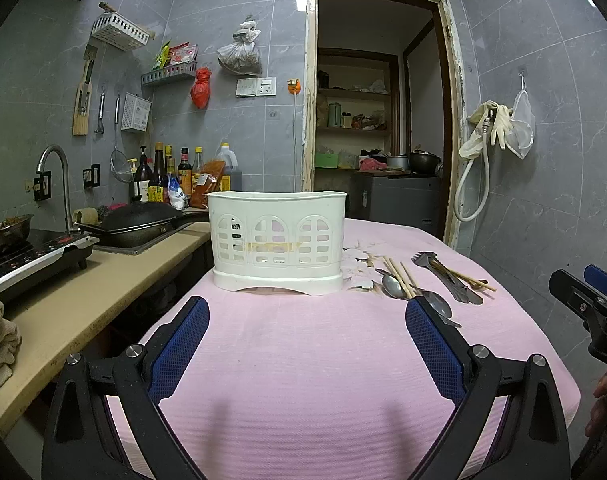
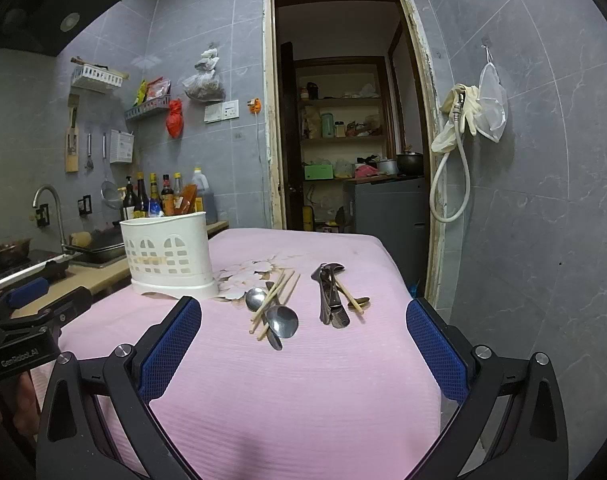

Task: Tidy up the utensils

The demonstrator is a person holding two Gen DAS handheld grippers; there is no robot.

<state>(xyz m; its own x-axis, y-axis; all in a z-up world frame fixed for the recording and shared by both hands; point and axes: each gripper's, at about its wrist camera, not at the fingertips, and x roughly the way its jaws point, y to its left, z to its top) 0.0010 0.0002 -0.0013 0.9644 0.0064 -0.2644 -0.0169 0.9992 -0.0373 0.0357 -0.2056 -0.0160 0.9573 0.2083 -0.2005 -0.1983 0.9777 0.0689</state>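
I have both grippers hovering over the desk [image 2: 303, 380], its pink ribbed cloth soft-looking and printed with pale flowers. My left gripper [image 1: 307, 322] has its jaws spread wide, nothing between the blue mesh-textured pads [image 1: 179, 344]; my right gripper [image 2: 303, 322] is likewise spread and empty. The white plastic utensil holder [image 1: 277, 240], oval with arched cutouts, stands at the desk's far left. Just right of it lie two shiny metal spoons [image 2: 281, 320] crossed by pale wooden chopsticks [image 2: 273, 300], and, apart from them, a bundle of dark metal cutlery [image 2: 329, 294].
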